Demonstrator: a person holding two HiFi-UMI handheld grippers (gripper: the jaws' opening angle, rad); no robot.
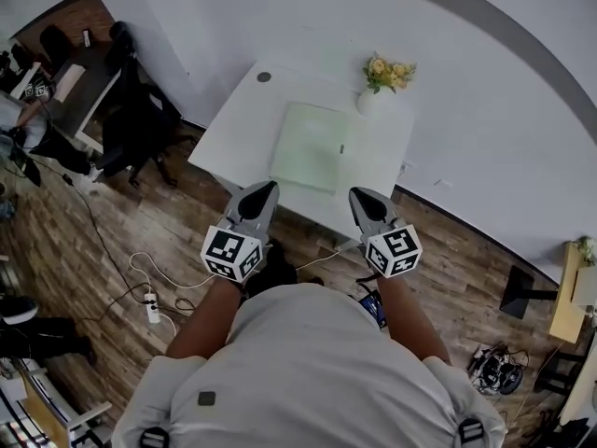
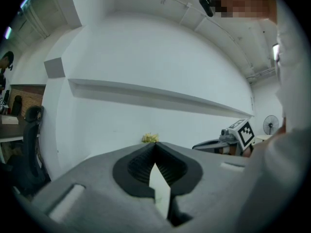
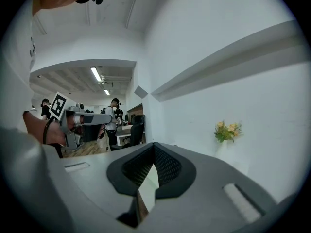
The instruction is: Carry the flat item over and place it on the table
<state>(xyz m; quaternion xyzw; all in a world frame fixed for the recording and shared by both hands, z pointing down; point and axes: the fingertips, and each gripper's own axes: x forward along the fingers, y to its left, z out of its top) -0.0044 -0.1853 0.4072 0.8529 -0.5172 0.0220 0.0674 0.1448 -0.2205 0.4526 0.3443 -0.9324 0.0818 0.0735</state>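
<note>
The flat item [image 1: 312,146] is a pale green sheet lying flat on the white table [image 1: 238,119], just in front of a vase of yellow flowers [image 1: 384,75]. My left gripper [image 1: 266,190] hovers at the table's near edge, by the sheet's near left corner. My right gripper [image 1: 360,197] hovers by the near right corner. In the left gripper view the jaws meet at the tips [image 2: 155,144] with nothing held. In the right gripper view the jaws [image 3: 153,144] likewise meet, with nothing between them. Both point almost level at the white wall, where the flowers [image 3: 227,130] show.
A black office chair [image 1: 140,110] stands left of the table. A power strip with cables [image 1: 152,307] lies on the wooden floor near my left side. Desks and a person [image 1: 23,119] are at far left. A black stand [image 1: 519,295] is at right.
</note>
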